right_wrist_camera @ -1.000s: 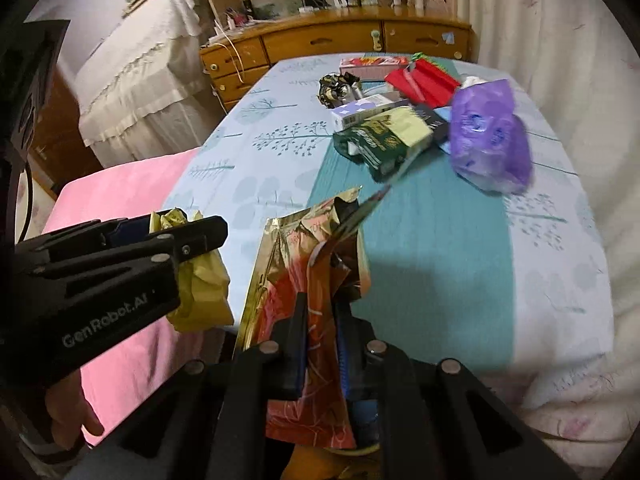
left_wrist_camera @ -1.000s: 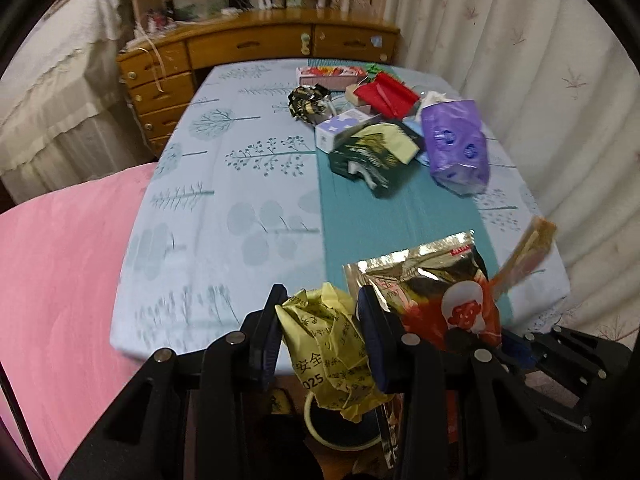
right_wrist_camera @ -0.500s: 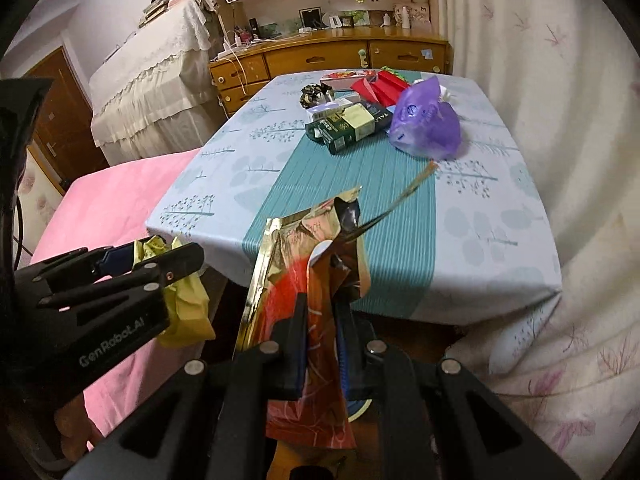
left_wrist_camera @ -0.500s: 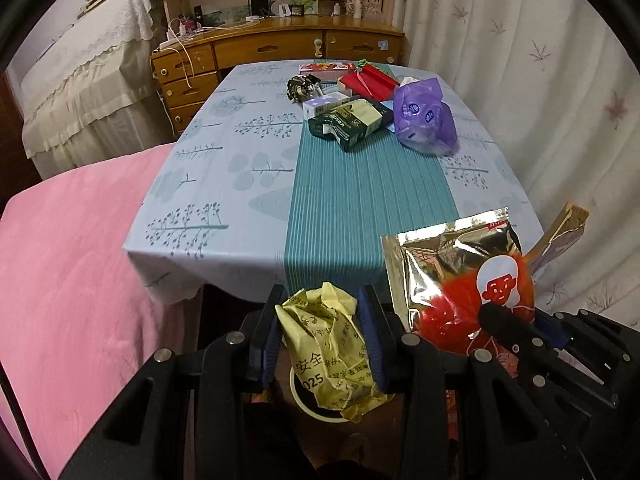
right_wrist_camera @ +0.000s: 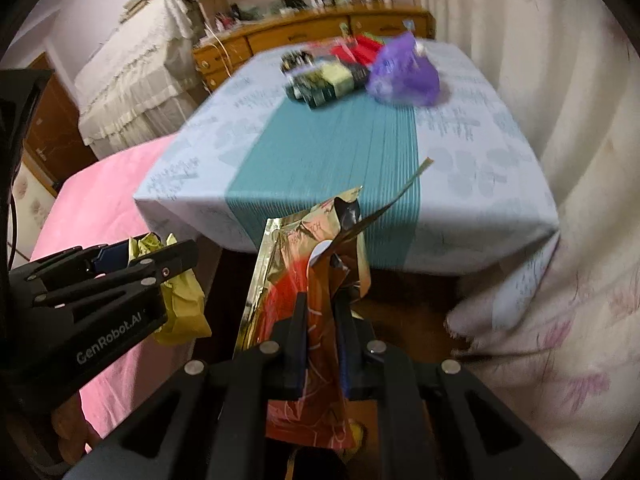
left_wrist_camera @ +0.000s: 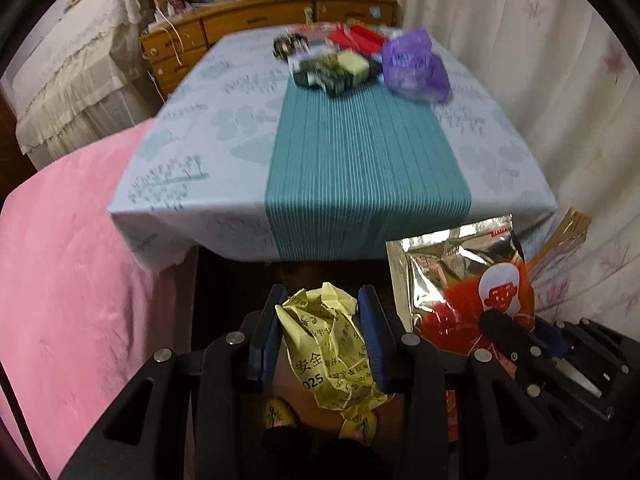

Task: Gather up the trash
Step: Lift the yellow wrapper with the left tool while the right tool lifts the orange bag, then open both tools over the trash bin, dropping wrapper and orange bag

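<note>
Foil snack bag [right_wrist_camera: 308, 280] stands upright in the right gripper [right_wrist_camera: 322, 344], long axis running along the fingers, torn mouth toward the surface [left_wrist_camera: 360, 152]; 1 thin torn strip trails off its top corner up and to the right. Its fingers are pressed nearly together, pinching the bag's lower half flat. Bag is gold and silver foil with a red printed front and a cartoon face in a white circle, creased and crumpled at the top. Left gripper [left_wrist_camera: 320, 332] has its fingers partly spread, clamped on a crumpled yellow wrapper [left_wrist_camera: 332, 352], which bulges above the blue pads and hangs below them; black printed characters and "025" show on it. Against 1 second earlier: both grippers have drawn back off the surface, so its near edge and the draped cloth now lie ahead of the fingertips, with dark floor beneath; grips unchanged on both pieces. Both pieces now hang off the surface's near edge, side by side. Purple bag [left_wrist_camera: 414, 66] and a cluster of boxes [left_wrist_camera: 332, 70] sit at the surface's far end, blurred.
</note>
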The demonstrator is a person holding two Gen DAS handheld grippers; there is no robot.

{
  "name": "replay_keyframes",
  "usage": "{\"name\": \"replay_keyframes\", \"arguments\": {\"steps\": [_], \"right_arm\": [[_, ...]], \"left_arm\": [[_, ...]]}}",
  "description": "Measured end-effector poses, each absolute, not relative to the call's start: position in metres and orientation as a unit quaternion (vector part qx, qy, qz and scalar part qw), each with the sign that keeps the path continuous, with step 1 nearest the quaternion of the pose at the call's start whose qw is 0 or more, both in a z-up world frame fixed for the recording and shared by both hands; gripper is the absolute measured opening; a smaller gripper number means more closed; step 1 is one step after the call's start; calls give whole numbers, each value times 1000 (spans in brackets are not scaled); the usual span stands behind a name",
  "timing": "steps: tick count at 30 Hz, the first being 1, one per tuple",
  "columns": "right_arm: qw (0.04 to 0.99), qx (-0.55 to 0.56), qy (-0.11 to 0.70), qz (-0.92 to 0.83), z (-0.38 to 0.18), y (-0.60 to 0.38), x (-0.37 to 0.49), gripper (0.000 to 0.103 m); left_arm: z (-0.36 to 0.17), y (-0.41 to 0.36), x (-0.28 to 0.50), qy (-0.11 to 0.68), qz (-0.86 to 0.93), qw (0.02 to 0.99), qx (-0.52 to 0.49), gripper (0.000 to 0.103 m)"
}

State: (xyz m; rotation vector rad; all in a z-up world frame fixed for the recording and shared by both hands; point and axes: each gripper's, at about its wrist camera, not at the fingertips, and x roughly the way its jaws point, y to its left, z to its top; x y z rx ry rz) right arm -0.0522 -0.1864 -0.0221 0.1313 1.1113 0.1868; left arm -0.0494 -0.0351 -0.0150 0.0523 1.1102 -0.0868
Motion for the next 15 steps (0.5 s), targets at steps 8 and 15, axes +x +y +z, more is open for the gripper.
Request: {"name": "replay_keyframes", "arguments": {"steps": [8,15], "right_arm": [[795,85,596,70,-115,-174,-56,12],[754,118,644,53,-216,-166,-45,12]], "left_arm": [[-101,-36,-40,579,-46,813,43,35],[-200,-31,-24,628,-60,775,42,36]]}}
